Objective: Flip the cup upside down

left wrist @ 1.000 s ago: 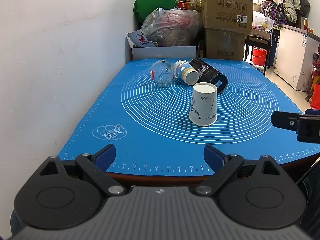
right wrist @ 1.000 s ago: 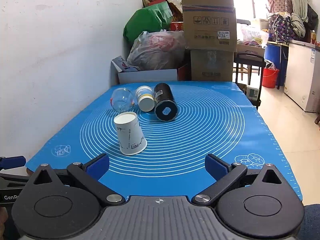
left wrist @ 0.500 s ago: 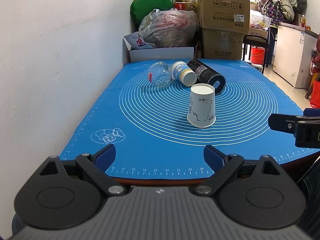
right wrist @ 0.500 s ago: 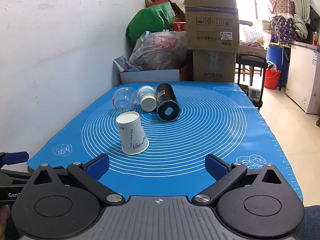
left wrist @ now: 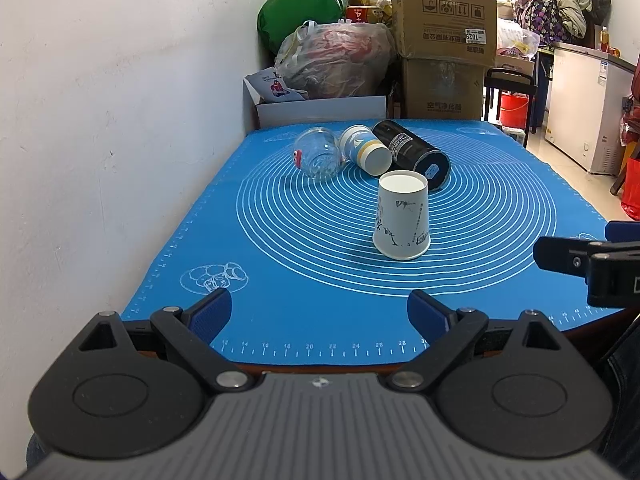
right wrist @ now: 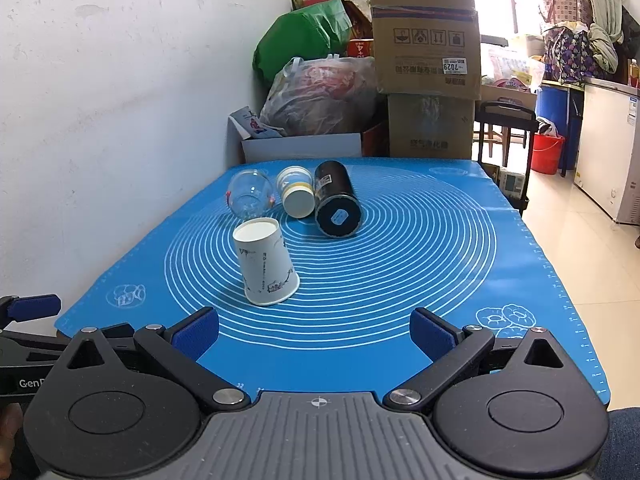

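Observation:
A white paper cup with ink drawings stands upside down, rim on the blue mat, flat base up. It also shows in the right wrist view. My left gripper is open and empty at the near edge of the mat, well short of the cup. My right gripper is open and empty, also near the front edge, with the cup ahead and to its left. The right gripper's finger shows at the right in the left wrist view.
A clear glass jar, a white and blue cup and a black cylinder lie on their sides behind the paper cup. A white wall runs along the left. Boxes and bags stand past the far edge.
Both grippers drifted slightly; the cup appears a touch nearer in both views. Nothing was taken hold of and the cup has not moved.

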`<state>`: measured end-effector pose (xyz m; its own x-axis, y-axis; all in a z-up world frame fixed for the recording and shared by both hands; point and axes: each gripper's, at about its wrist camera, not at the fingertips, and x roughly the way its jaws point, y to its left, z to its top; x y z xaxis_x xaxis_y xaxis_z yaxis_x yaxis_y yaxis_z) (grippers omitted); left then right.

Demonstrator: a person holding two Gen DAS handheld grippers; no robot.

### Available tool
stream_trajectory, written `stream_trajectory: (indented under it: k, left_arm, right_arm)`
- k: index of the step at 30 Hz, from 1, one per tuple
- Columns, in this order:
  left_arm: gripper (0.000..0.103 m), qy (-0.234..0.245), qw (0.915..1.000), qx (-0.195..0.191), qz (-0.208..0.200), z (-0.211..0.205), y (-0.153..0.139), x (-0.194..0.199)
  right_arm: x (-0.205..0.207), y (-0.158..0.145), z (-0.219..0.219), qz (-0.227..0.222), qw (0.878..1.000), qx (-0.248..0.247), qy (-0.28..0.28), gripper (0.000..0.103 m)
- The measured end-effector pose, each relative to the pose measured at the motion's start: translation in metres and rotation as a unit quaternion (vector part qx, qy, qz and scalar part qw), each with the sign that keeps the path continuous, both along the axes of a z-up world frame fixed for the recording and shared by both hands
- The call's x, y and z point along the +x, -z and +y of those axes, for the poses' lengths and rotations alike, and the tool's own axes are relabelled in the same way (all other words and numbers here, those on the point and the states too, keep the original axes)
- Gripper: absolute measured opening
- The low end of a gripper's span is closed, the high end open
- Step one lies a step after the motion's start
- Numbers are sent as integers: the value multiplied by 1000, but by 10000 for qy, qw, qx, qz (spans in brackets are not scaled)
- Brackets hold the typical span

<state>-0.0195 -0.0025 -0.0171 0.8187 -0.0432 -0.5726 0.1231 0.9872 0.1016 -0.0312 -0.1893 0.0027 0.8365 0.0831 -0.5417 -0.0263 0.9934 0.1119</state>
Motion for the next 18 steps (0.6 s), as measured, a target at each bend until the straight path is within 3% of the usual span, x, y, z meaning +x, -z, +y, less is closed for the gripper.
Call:
stream_trajectory:
  k: [18]
  left_arm:
    - [94, 14, 10000, 34, -3, -1, 1, 0]
  right_arm:
    - [-1, 1, 1, 31, 10000, 0, -24, 103]
